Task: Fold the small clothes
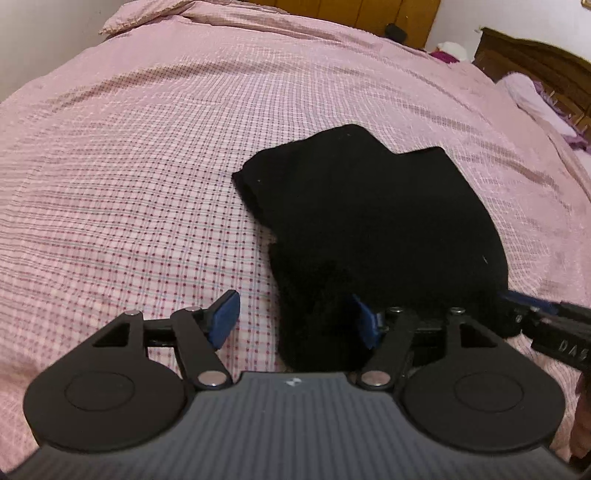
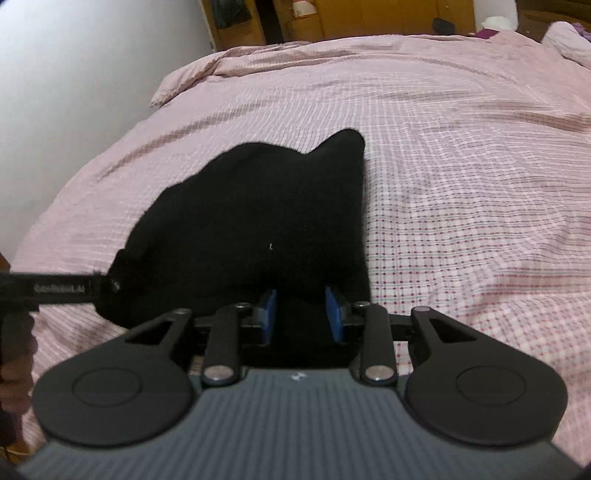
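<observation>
A black folded garment lies flat on the pink checked bed cover. My left gripper is open at the garment's near left corner. Its left blue pad is over bare cover and its right pad is over the black cloth. In the right wrist view the same garment fills the middle. My right gripper is open at its near edge, with black cloth lying between the two blue pads and neither one pressing on it. The garment's underside is hidden.
The bed cover spreads wide to the right of the garment. A dark wooden headboard and a pale pillow are at the far right. Wooden furniture stands beyond the bed, and a white wall lies on the left.
</observation>
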The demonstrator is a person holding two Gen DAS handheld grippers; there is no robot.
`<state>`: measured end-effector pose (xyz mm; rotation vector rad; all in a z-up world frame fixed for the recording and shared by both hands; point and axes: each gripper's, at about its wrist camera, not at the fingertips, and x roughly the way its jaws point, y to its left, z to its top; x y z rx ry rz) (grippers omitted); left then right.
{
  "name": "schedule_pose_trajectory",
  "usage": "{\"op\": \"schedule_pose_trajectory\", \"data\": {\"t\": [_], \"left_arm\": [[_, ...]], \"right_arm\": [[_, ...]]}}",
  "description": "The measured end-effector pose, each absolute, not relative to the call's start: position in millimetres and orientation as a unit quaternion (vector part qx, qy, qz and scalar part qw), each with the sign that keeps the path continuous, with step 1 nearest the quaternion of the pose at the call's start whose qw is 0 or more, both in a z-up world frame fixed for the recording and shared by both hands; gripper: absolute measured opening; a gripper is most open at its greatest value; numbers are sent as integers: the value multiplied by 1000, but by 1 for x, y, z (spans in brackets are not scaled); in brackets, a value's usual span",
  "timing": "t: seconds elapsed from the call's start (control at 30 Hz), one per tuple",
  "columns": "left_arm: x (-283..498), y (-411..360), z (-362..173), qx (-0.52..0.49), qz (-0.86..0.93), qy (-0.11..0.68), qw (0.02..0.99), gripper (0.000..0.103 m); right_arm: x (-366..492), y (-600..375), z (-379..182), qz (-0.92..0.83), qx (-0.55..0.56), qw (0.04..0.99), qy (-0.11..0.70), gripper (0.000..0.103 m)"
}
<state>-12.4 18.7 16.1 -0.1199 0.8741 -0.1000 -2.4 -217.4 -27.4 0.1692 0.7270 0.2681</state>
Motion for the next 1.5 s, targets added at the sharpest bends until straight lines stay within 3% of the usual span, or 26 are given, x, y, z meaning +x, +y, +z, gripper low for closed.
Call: {"op": "schedule_pose_trajectory", "data": {"t": [0.1,0.17,0.27,0.83,1.5], "left_arm": [[-25,14,26,-50,-49,425,903,83],[-34,13,29,-50,-45,424,903,92],[-44,12,31,-45,-29,425,904,98],[-34,-9,-7,-10,-25,491,871,98],[-32,-7,-12,-13,-22,495,869,98]], "right_arm": [[-15,-224,-18,127,112,918,359,74],[-23,-227,-16,124,118,917,360,74],[-34,-229,-18,116,106,913,376,74],[-43,-219,-48,92,80,894,431,74],[-40,-216,-52,88,78,891,438,74]]}}
